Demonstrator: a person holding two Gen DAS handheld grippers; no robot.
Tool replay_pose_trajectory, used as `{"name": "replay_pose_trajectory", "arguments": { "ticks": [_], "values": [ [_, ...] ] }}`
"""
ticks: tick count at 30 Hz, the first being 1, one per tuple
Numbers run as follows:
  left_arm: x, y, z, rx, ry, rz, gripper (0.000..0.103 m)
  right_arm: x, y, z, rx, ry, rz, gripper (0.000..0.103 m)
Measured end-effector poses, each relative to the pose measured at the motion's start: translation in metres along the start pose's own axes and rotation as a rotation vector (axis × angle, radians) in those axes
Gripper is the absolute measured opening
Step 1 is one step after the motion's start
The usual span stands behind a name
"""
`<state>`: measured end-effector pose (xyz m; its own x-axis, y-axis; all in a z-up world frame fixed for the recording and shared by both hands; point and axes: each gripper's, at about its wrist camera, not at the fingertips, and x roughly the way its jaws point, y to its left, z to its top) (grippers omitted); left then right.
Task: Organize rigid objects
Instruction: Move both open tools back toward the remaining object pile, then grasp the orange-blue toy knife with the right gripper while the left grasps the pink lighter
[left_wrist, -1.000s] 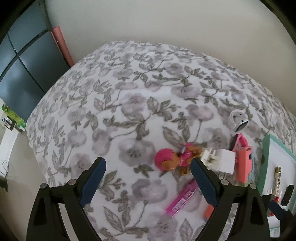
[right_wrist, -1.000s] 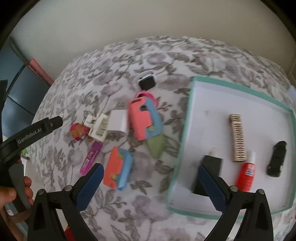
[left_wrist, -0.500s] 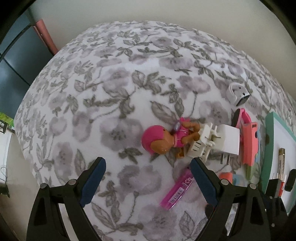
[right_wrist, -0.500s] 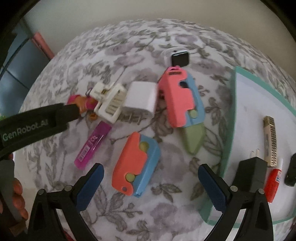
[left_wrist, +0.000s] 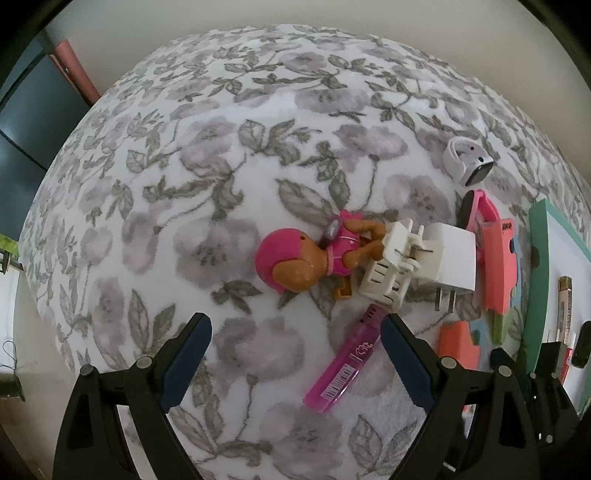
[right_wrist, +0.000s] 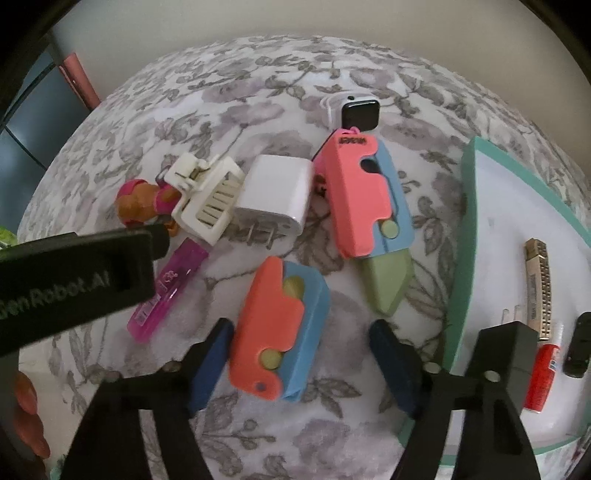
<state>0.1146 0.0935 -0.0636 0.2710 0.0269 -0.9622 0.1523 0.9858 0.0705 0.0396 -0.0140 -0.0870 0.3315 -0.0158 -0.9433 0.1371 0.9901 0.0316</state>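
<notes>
Closed toy knife (right_wrist: 280, 328): coral front, blue back, 2 pale-green studs.

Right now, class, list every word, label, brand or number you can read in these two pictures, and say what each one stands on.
"GenRobot.AI": raised letters on the left gripper's black body, first letter partly cut off.
Pink lead case: white logo and barcode, too blurred to read.
Larger coral and blue toy knife: small dark print near its top, unreadable.
Red tube in the tray: label too small to read.
Nothing else bears text.
</notes>
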Motion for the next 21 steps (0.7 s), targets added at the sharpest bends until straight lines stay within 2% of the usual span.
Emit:
{"name": "replay_pose_trajectory", "arguments": {
  "ticks": [6,18,21],
  "values": [
    [0.006,-0.008,-0.002,0.027,0.021,0.009,0.093,-0.006,-0.018,0.002,0.026,-0.005,-0.008,0.045],
    [0.025,-0.023,-0.010,0.051,0.083,0.002,0.093,-0.011,-0.033,-0.003,0.060,0.004,0.056,0.045],
    [0.028,-0.028,-0.015,0.045,0.084,-0.031,0.084,-0.014,-0.038,-0.006,0.068,0.005,0.066,0.045]
  ]
}}
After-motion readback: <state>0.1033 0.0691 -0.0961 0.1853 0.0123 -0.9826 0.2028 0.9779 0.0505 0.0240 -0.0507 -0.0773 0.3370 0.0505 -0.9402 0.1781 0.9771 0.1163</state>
